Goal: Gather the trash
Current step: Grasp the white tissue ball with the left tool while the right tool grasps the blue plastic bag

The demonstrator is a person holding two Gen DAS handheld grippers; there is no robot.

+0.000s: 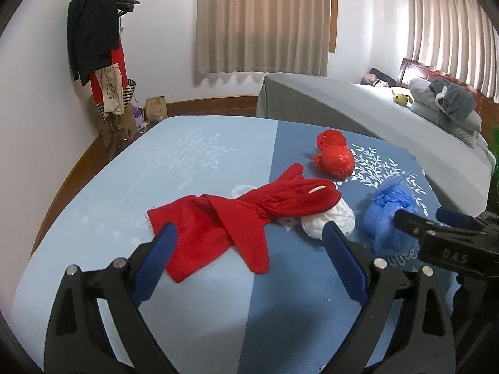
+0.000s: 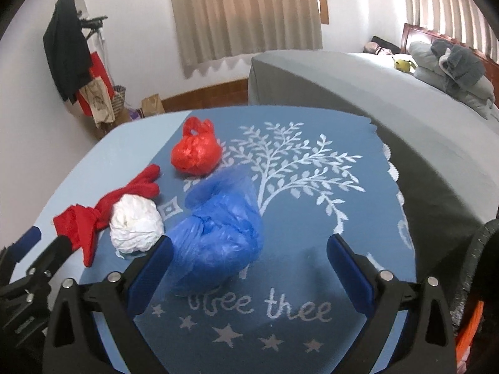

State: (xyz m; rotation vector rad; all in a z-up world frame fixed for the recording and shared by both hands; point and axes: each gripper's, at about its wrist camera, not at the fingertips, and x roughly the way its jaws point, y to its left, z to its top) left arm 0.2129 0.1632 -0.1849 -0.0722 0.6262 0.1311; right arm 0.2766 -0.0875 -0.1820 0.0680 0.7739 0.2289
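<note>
Three knotted trash bags lie on the blue tablecloth point(image 1: 202, 162): a red bag point(image 1: 335, 155) point(image 2: 196, 154), a white bag point(image 1: 341, 216) point(image 2: 137, 227) and a blue bag point(image 1: 386, 215) point(image 2: 218, 233). A red garment point(image 1: 234, 218) point(image 2: 90, 218) sprawls beside the white bag, partly over it. My left gripper point(image 1: 249, 233) is open, low over the garment's near end, holding nothing. My right gripper point(image 2: 249, 244) point(image 1: 424, 218) is open around the blue bag, which rests against its left finger point(image 2: 156, 258). The left gripper point(image 2: 46, 243) shows at the left edge of the right wrist view.
A grey bed point(image 1: 358, 115) with pillows point(image 1: 446, 109) runs behind the table on the right. A coat rack with dark clothes point(image 1: 93, 31) and a paper bag point(image 1: 156, 107) stand by the far wall. A dark object with an orange part point(image 2: 477, 280) is at the right edge.
</note>
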